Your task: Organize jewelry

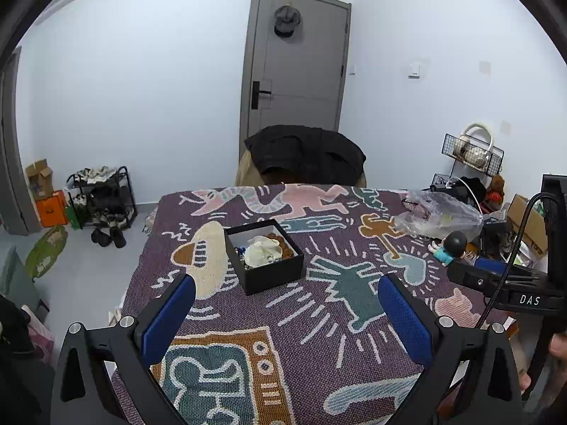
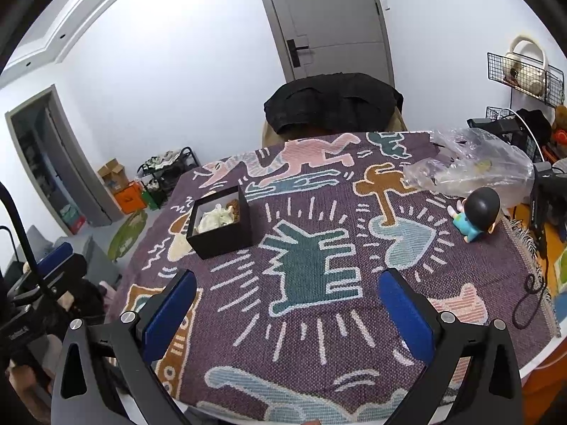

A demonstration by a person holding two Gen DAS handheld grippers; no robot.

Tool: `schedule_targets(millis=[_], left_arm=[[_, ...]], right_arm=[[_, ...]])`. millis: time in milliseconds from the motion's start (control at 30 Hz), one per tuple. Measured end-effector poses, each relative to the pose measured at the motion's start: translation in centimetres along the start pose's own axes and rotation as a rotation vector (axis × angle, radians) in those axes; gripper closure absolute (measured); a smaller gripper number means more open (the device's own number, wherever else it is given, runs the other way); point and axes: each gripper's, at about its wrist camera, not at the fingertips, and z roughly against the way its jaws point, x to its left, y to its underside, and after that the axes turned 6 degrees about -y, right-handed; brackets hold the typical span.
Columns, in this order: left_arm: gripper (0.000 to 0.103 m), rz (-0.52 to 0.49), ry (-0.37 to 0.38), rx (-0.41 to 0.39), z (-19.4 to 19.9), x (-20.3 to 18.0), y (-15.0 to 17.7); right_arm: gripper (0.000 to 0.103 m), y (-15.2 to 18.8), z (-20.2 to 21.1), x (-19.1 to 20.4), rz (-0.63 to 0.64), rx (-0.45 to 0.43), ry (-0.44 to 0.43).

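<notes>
A black open box (image 1: 271,271) stands on the patterned cloth of the table (image 1: 319,318). It holds a cream pouch (image 1: 261,250), brown beads (image 1: 283,246) and small metal and blue pieces (image 1: 241,252). The box also shows in the right wrist view (image 2: 223,233), left of centre. My left gripper (image 1: 286,292) is open and empty, above the cloth just in front of the box. My right gripper (image 2: 287,288) is open and empty, above the cloth to the right of the box and nearer me.
A clear plastic bag (image 2: 471,163) lies at the table's far right. A small figurine (image 2: 475,214) with a black head sits in front of it. A chair with a black jacket (image 1: 304,152) stands behind the table. Cables and black gear (image 2: 545,198) crowd the right edge.
</notes>
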Motion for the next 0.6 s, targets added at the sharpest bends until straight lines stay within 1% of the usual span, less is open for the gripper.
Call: schedule_targets(millis=[600], left_arm=[[0.0,-0.002,0.001,0.007,-0.38,-0.08,0.21]], right_arm=[[0.0,0.06,-0.11,-0.25,-0.008,0.001,0.004]])
